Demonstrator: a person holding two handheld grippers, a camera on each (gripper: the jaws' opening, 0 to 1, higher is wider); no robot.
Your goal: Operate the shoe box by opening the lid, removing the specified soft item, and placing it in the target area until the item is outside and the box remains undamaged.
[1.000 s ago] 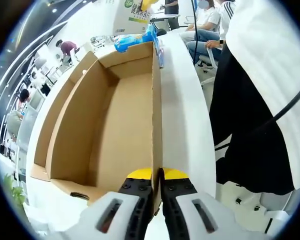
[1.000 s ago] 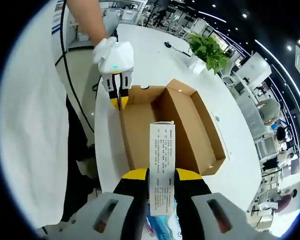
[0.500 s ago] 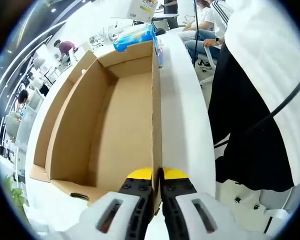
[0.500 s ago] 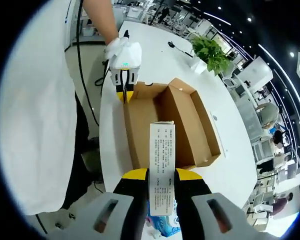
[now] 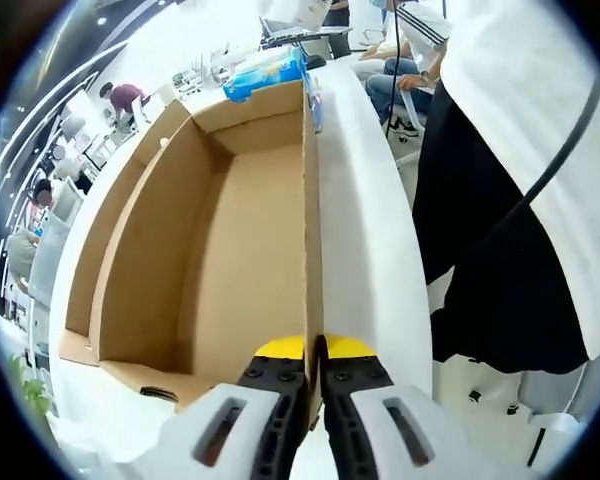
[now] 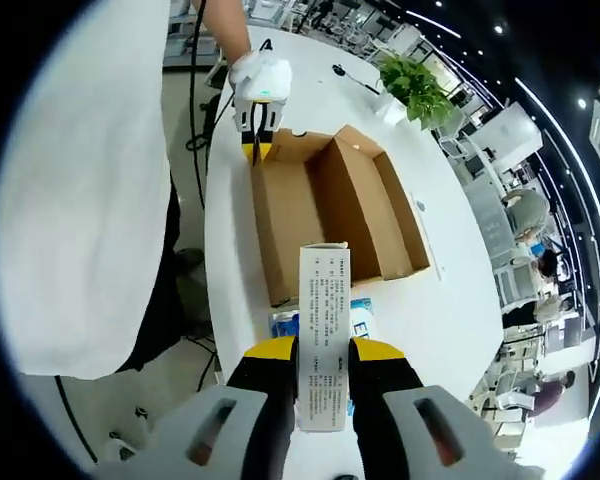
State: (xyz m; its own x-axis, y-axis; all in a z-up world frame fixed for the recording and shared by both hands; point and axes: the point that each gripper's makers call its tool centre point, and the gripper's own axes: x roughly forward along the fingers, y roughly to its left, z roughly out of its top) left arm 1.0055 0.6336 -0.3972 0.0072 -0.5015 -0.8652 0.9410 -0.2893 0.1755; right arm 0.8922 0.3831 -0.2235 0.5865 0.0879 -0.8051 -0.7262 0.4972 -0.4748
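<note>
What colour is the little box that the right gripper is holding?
The little box is white with small dark print, best seen in the right gripper view.

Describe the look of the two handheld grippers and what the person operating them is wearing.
Each gripper, left gripper and right gripper, has a pale grey body with slotted openings, black jaws with screw heads, and yellow tips. The person wears a white glove, white top and black trousers; a black cable trails past them.

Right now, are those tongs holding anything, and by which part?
Right tongs grip a white carton by its lower end; left tongs pinch the box wall's edge.
</note>
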